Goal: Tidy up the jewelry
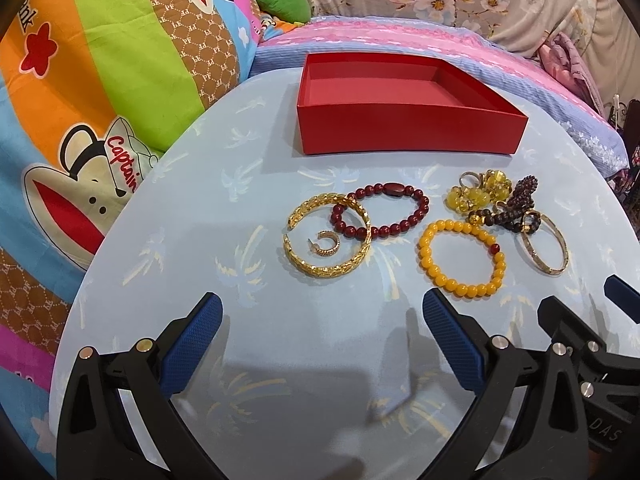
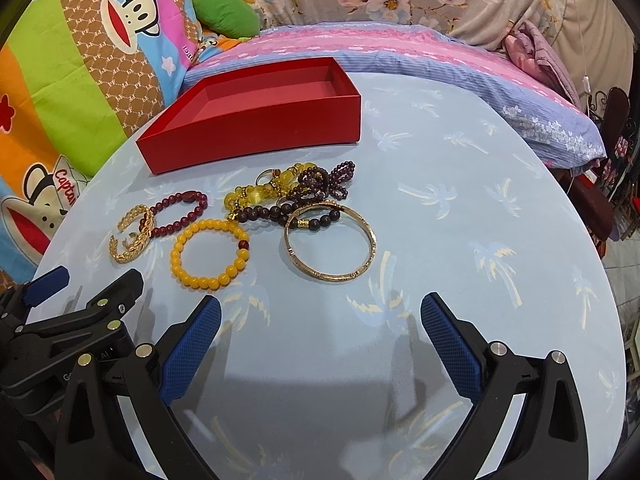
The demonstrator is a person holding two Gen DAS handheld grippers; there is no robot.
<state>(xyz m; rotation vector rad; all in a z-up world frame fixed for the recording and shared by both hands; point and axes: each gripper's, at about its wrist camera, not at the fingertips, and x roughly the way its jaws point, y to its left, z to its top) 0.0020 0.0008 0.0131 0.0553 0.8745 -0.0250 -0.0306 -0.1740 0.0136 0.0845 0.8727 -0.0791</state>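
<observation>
Starting layout, seen from both wrist cameras. I take the red box [image 1: 404, 112] as landmark: it stands empty at the far side of the desk [image 1: 200, 264], its long front wall facing me, and all the jewelry lies loose on the desk just in front of that wall. Below the box's left half lies the gold cuff bangle [image 1: 326, 236], with a small gold hoop [image 1: 325, 243] inside its ring and the dark red bead bracelet [image 1: 380, 210] overlapping its far edge. Below the box's right half lie the yellow bead bracelet [image 1: 462, 258], a tangle of yellow and dark bead pieces [image 1: 494, 200], and the thin gold bangle [image 1: 545, 242], whose far rim runs under or against the dark beads; I cannot tell which. My left gripper [image 1: 322, 320] and right gripper [image 2: 320, 320] both hover nearer to me than the jewelry, well short of the box, jaws spread wide and holding nothing. The relation that matters: the cuff bangle lies straight ahead of the left jaws, the thin gold bangle straight ahead of the right jaws, each flat on the desk with no long axis to align to. I judge the yellow bracelet, between both grippers, reachable by either hand.
</observation>
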